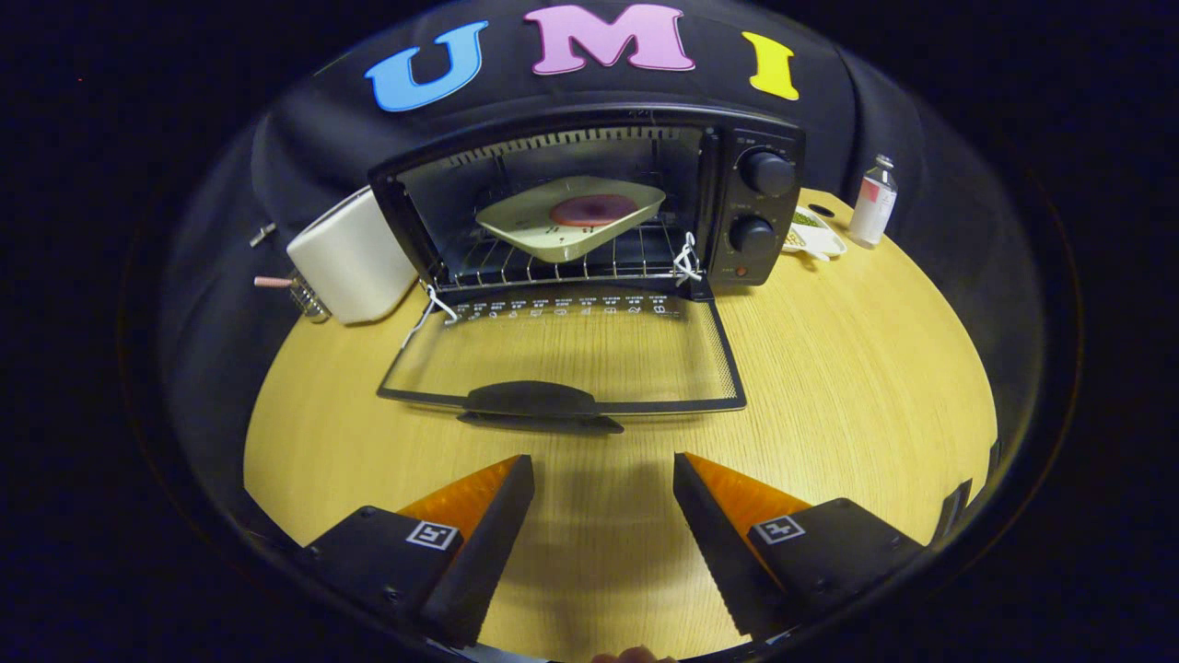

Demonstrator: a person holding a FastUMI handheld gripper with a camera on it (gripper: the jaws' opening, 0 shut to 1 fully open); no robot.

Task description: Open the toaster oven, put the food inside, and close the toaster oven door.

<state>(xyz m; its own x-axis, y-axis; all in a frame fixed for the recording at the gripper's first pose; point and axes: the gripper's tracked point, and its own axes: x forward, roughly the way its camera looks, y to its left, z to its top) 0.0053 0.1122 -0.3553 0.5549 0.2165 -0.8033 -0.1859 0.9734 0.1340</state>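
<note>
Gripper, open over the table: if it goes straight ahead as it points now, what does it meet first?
Likely the handle of the lowered oven door, just ahead of the open gripper; depth is uncertain, and it might pass over it.

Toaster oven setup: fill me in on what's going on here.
A person holds a gripper, its fingers open and empty above the wooden table. Just ahead of them the toaster oven has its glass door dropped flat onto the table. A plate with reddish food already sits on the rack inside. Only closing the door remains. A white appliance stands left of the oven; a small bottle stands right.
</note>
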